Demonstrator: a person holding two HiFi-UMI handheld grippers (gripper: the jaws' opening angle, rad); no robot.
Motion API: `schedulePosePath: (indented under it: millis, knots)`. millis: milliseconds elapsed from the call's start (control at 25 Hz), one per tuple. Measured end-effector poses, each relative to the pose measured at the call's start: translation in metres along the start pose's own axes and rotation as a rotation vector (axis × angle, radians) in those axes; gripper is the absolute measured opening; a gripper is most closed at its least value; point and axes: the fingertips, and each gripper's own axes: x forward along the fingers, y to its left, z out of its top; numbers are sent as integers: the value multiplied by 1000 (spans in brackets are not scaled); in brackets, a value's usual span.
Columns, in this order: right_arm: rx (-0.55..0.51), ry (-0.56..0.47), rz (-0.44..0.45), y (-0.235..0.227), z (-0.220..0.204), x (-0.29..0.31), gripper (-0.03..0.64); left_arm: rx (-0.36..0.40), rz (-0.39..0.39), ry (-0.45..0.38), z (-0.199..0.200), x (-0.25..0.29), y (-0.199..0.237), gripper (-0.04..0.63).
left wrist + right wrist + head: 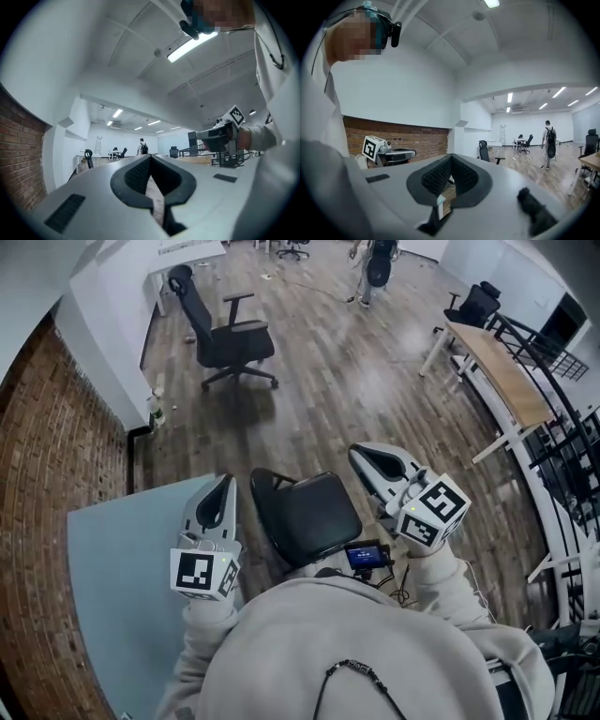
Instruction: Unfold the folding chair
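Head view first: looks steeply down on the folding chair (309, 517), standing on the wooden floor (375, 362) just ahead of the person's grey sleeves (441, 582), black seat facing up, back frame toward the upper left. Sets the left gripper (225, 486) beside it, over the edge of a grey-blue surface (122, 568), and the right gripper (362, 456) on the other side, both apart from the chair. Takes in also a black office chair (230, 334) farther off, a brick wall (47, 456) at the left and a wooden desk (497, 371) at the right. Left gripper view next: looks level across the room, jaws pressed together with nothing between them; catches the right gripper at the right, a lit ceiling lamp (192, 46) overhead and a distant person with a backpack (142, 146). Right gripper view last: shows jaws likewise closed on nothing, the left gripper in front of the brick wall, the office chair and the same distant person. Leaves the folding chair to the head view alone.
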Motion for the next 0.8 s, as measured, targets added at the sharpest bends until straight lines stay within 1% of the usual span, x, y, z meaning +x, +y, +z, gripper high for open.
schedulePosePath:
  millis: [120,280,440,640,800]
  knots:
    - [19,-13,17,17,-5,3,8,7,11,0,-5,-15,6,6]
    - [0,0,25,37,-3,5,7,-23,27,-10,6,-34,16,6]
    - [-14,-8,50,46,1,13,6,-27,26,-16,11,-34,18,6]
    - [-15,-8,53,47,9,17,6,-27,10,1,9,-30,13,6]
    - [-10,-7,56,52,10,21,6,-20,-1,-1,9,-30,14,6]
